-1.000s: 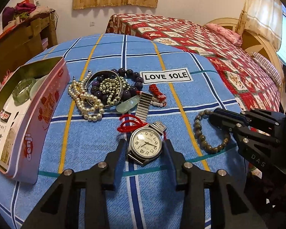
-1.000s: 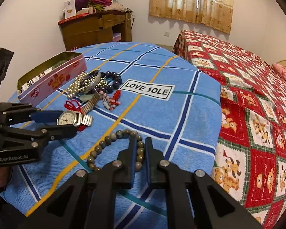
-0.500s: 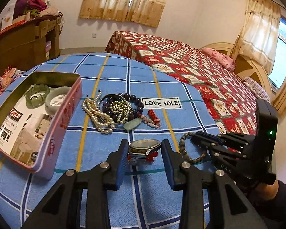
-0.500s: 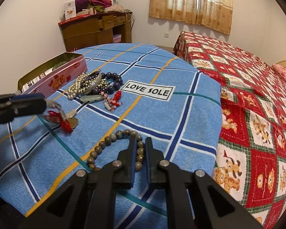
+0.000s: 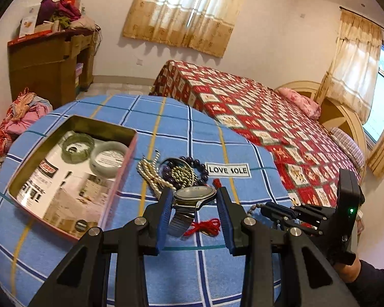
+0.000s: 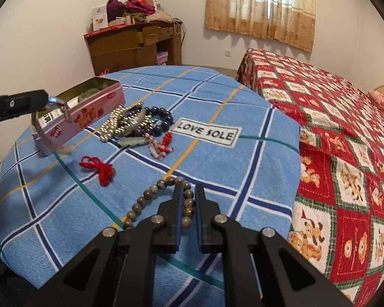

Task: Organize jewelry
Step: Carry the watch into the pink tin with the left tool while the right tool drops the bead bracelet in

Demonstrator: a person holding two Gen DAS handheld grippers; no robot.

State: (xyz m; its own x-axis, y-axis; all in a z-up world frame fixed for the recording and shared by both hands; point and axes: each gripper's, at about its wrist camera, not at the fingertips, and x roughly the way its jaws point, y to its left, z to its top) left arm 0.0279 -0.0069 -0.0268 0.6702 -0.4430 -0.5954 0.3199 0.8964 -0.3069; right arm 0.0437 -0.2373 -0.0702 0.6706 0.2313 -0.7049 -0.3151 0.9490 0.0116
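Left hand-held gripper around watch

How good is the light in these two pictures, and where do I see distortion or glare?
Left wrist view: soft daylight through the curtains, fisheye bending the blue cloth into a dome, no glare on the watch. Right wrist view: even light, dark corners, and the watch at the edge looks slightly blurred.

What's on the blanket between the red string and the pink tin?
Nothing: bare blue blanket between red string and pink tin, seen from the right wrist view.
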